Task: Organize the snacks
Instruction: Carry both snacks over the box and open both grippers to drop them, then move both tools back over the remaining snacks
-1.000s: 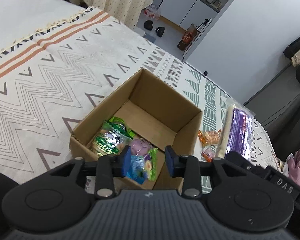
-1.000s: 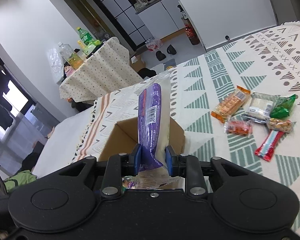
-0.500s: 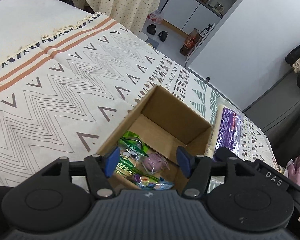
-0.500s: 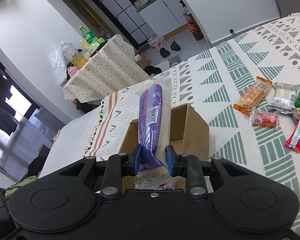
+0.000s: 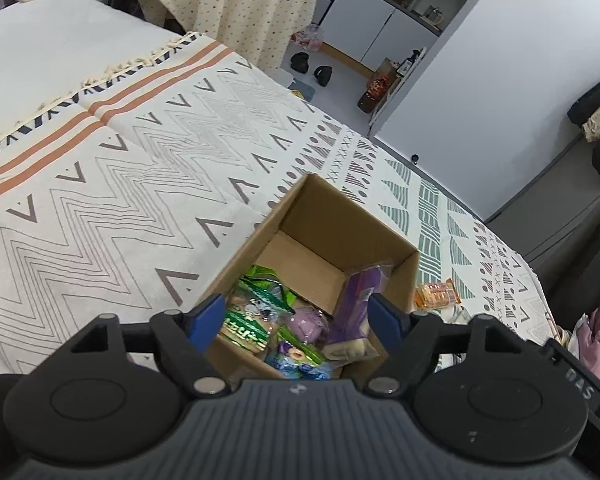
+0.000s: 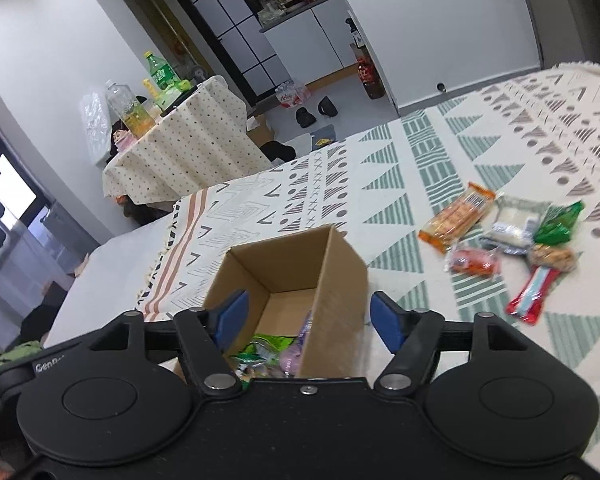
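Both grippers, left (image 5: 296, 316) and right (image 6: 306, 314), fingers apart, empty. Risk: purple packet (image 5: 354, 304) leaning at box (image 5: 404, 280) 3 o'clock wall may tip out.

It was a lived-in home: a cream patterned woven blanket (image 5: 148, 168) covered the bed, a dotted tablecloth (image 6: 180, 152) with drink bottles (image 6: 160, 76) stood at ten o'clock, white kitchen cabinets (image 6: 320, 40) at twelve.

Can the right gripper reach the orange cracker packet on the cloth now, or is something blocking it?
Probably yes. The right gripper is open and empty above the cardboard box. The orange cracker packet lies uncovered on the patterned cloth, farther off to the right; only the box wall is in between.
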Tool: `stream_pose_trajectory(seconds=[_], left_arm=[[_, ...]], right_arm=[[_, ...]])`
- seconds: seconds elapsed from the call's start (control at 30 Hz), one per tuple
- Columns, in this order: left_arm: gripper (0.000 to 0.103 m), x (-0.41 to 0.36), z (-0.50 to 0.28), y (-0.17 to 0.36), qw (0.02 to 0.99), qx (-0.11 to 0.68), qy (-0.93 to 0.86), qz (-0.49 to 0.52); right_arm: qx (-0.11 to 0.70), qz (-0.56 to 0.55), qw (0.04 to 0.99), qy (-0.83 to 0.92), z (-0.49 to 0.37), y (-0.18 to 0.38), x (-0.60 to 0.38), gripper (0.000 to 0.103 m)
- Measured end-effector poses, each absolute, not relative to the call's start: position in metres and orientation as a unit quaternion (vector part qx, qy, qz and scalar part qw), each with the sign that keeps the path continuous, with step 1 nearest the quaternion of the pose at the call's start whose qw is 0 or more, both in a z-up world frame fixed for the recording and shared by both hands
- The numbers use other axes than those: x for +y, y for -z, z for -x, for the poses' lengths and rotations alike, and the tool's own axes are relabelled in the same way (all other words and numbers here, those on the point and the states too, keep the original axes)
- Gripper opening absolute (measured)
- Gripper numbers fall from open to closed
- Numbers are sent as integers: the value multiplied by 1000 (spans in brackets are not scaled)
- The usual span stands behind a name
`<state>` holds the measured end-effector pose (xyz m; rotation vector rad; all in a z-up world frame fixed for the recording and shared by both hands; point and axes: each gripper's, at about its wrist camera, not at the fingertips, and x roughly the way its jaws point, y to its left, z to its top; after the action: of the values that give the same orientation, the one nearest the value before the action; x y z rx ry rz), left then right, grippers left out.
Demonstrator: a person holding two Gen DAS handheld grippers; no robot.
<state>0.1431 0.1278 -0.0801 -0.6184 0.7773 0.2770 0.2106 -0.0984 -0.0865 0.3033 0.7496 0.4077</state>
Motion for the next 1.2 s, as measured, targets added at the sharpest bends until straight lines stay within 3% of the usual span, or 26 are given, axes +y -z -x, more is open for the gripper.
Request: stream_pose_trajectory(seconds=[0.13,0.2,0.6,1.0,1.2], left_arm=[[81,115,-146,78,872,374,-127,287],[82,107,-147,77,874,375,-123,285],[88,52,-159,68,886,377,-94,253],[88,-5,-173,62,903,367,-58,218],[88,-27,-185,69,906,366,-44,209]], right_arm=[[365,-141,899,-194,-209,79,-118,72],[365,-137,901,-192,-207,76,-128,79],[372,-113,904,-177,-207,73,-181,91],[389,-154,898,-132,-219,87,-233,90],[395,-181,892,-124,-229,98,-252,82]])
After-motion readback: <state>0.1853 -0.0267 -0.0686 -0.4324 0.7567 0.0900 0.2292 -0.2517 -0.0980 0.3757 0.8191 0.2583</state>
